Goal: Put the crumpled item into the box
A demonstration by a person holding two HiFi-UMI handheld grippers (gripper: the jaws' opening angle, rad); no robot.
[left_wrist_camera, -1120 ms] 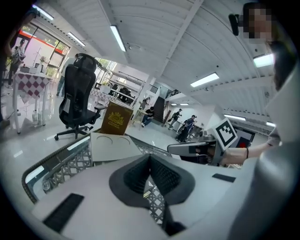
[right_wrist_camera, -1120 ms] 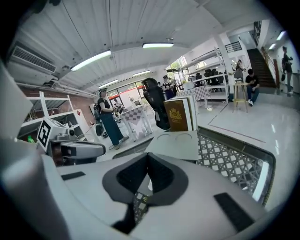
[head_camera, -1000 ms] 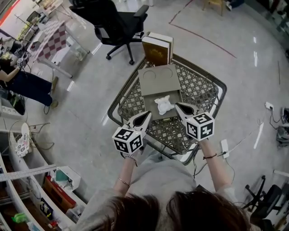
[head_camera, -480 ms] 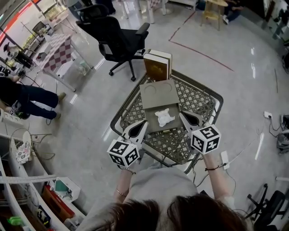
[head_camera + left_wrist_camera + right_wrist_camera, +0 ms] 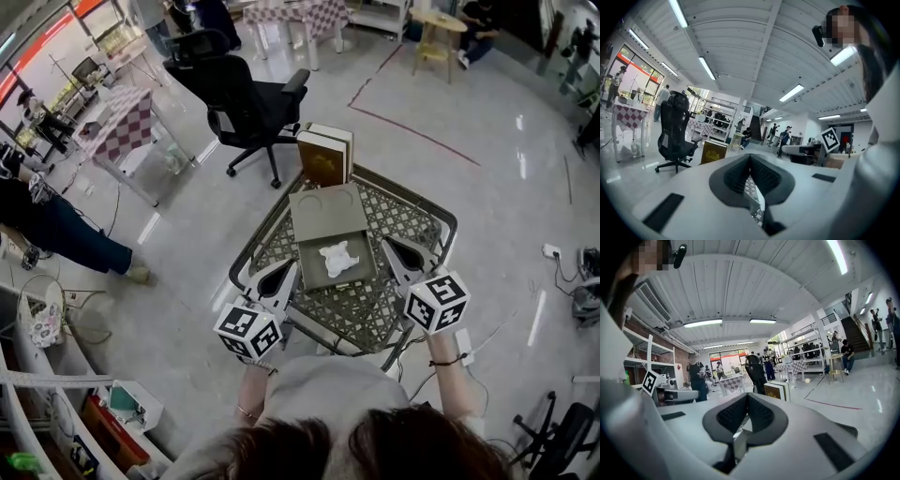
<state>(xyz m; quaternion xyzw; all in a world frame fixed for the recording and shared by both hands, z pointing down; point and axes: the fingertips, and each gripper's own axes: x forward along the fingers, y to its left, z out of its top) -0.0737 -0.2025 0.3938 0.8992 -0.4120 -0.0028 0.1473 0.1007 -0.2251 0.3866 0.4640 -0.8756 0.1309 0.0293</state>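
Crumpled item (image 5: 336, 260): in the head view it is seen lying inside the open box (image 5: 364, 246), between the two tongs and touched by neither.
Lid (image 5: 325, 208): folded back beyond the tongs, so the tray is judged reachable.
Left tongs (image 5: 287, 272): held just beside the box, over the mesh surface (image 5: 417, 220).
Right tongs (image 5: 394, 250): held at the opposite side.
Left gripper view: tips pressed together, nothing gripped.
Right gripper view: tips closed, empty.
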